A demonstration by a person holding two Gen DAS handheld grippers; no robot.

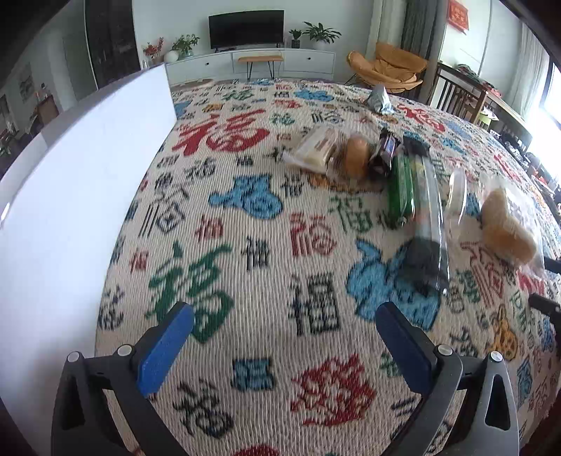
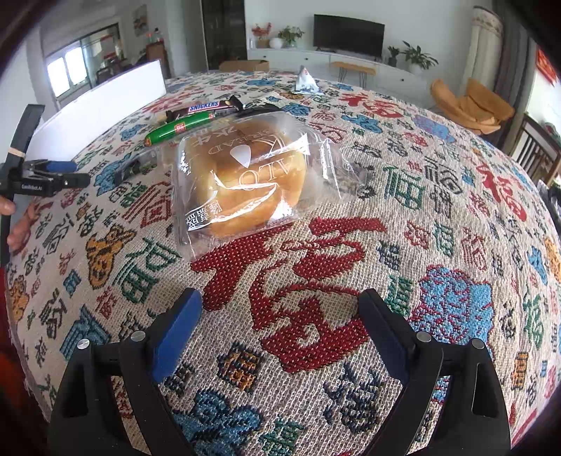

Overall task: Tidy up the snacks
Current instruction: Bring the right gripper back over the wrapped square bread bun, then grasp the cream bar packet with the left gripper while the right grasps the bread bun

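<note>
Facing bagged bread, gaping tongs

A patterned woven tablecloth, a dark television on a white cabinet, an orange chair.

A home living room: television on white sideboard, potted plants, orange lounge chair.

Both wrist cameras look low across the desk with the patterned woven cloth toward the television wall; both views share the clear-wrapped golden bread bun, nearest in the right one.
</note>
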